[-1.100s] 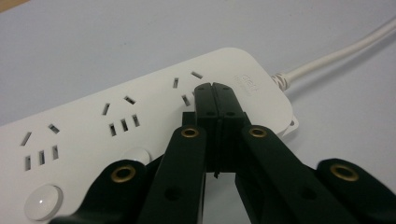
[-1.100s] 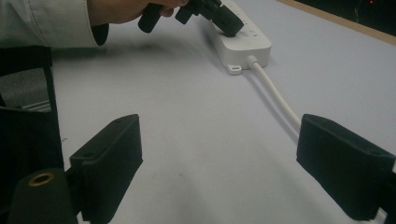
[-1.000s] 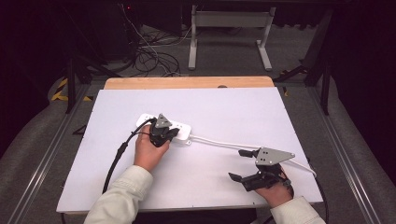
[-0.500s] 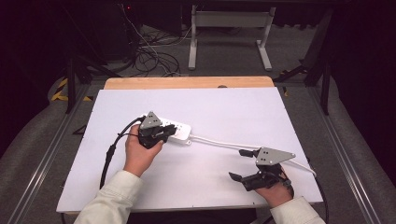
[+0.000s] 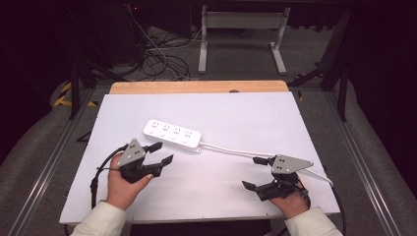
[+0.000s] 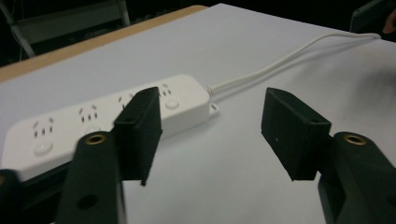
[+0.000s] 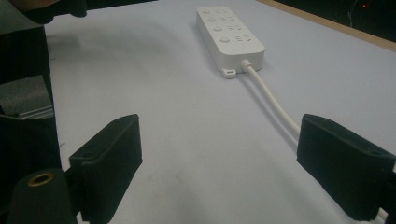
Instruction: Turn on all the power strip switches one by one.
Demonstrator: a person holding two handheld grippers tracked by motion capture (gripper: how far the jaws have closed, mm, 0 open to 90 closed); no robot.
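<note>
No readable text or brand, power strip [image 5: 172,133] face perhaps too small to show any markings

We've got the white power strip [image 5: 172,133] lying flat mid-table [image 5: 246,113], our left gripper [image 5: 160,153] just beside it with jaws spread, right gripper [image 5: 255,173] spread too, near the cord [image 5: 231,151].

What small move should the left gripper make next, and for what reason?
Probably it should ease forward toward the power strip. The left gripper is open and holds nothing, just short of the strip's near edge. The right gripper is open too, beside the white cord.
</note>
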